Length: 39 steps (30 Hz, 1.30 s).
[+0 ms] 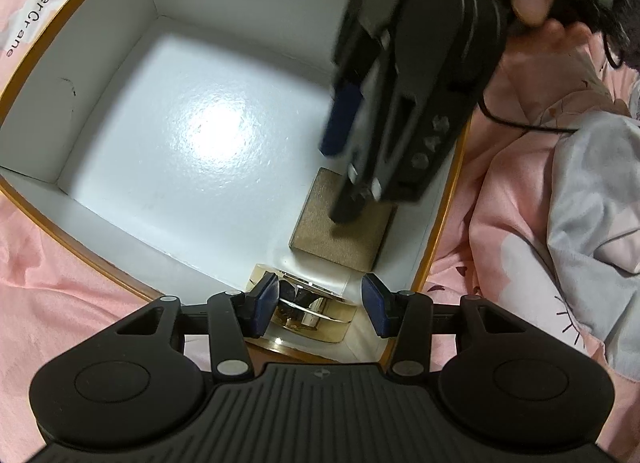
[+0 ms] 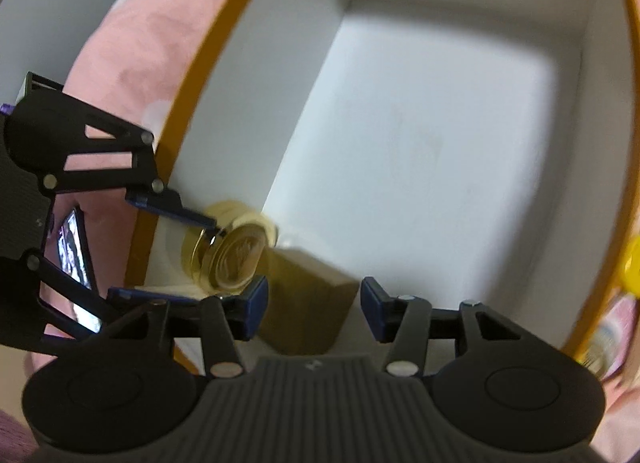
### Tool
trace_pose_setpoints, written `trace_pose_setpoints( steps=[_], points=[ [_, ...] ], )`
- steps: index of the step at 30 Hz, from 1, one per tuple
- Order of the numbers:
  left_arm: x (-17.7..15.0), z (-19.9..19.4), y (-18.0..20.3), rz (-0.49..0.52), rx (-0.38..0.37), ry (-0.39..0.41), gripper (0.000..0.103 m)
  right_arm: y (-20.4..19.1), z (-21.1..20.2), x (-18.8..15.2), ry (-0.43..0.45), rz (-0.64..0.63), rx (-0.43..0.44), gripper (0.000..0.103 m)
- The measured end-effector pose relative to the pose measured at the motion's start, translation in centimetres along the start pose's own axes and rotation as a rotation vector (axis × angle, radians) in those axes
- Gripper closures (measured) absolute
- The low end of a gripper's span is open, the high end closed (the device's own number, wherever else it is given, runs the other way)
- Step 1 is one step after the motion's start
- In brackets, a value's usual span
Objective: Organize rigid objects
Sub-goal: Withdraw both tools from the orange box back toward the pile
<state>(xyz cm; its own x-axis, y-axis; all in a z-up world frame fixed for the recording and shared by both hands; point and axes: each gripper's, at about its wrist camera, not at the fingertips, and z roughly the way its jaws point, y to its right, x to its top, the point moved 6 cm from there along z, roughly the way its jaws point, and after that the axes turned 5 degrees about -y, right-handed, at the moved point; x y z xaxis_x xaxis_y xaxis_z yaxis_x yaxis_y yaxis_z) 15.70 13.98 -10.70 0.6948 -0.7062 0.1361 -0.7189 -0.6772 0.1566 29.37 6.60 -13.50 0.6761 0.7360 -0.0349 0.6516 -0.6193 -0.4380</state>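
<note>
A white box with an orange rim [image 1: 80, 23] lies on pink bedding. A flat brown square block [image 1: 340, 239] rests on the box floor in the near right corner. My right gripper [image 1: 340, 179] hangs just above it, open; in the right wrist view the block [image 2: 308, 303] sits between the blue pads of that gripper [image 2: 314, 311] with a gap at the right pad. A gold round tin [image 1: 308, 311] stands tilted on its edge at the box's near wall. My left gripper [image 1: 320, 303] is shut on it, and the right wrist view shows the tin [image 2: 236, 259] between the left gripper's [image 2: 206, 261] fingers.
Most of the white box floor [image 1: 192, 135] is bare. Pink bedding [image 1: 48, 263] surrounds the box, with a grey cloth [image 1: 592, 203] and a black cable [image 1: 532, 127] at the right. A phone [image 2: 74, 251] lies outside the box's left wall, a yellow object [image 2: 632, 267] beyond its right rim.
</note>
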Motion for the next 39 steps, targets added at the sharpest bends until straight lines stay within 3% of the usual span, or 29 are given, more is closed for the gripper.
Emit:
trace_pose_setpoints(
  steps=[3, 5, 7, 16, 21, 29, 32, 35, 39],
  points=[
    [0.0, -0.1, -0.1, 0.004, 0.002, -0.001, 0.048, 0.1, 1.2, -0.4, -0.031, 0.044, 0.053, 0.056],
    [0.0, -0.3, -0.1, 0.006, 0.002, -0.001, 0.048, 0.0, 2.1, -0.4, -0.037, 0.079, 0.078, 0.069],
    [0.0, -0.4, -0.1, 0.004, 0.002, -0.002, 0.048, 0.0, 2.7, -0.5, -0.043, 0.093, 0.104, 0.077],
    [0.3, -0.3, 0.1, -0.004, 0.007, -0.001, 0.048, -0.1, 3.4, -1.0, -0.021, 0.081, 0.113, 0.076],
    [1.0, -1.1, 0.9, 0.001, 0.018, 0.04, 0.048, -0.5, 1.4, -1.7, 0.045, 0.009, 0.03, 0.07],
    [2.9, -3.6, 2.0, -0.041, 0.074, 0.164, 0.048, -1.0, -4.2, -4.0, 0.274, -0.117, -0.121, 0.067],
    [4.0, -4.4, 3.3, -0.046, 0.095, 0.239, 0.048, -0.6, -6.3, -5.0, 0.364, -0.111, -0.132, 0.059],
    [5.3, -5.6, 4.5, -0.033, 0.136, 0.327, 0.048, -0.1, -8.6, -6.4, 0.481, -0.125, -0.184, 0.058],
    [7.1, -6.5, 6.0, -0.029, 0.168, 0.428, 0.048, 2.2, -11.5, -8.5, 0.614, -0.044, -0.201, 0.058]
  ],
)
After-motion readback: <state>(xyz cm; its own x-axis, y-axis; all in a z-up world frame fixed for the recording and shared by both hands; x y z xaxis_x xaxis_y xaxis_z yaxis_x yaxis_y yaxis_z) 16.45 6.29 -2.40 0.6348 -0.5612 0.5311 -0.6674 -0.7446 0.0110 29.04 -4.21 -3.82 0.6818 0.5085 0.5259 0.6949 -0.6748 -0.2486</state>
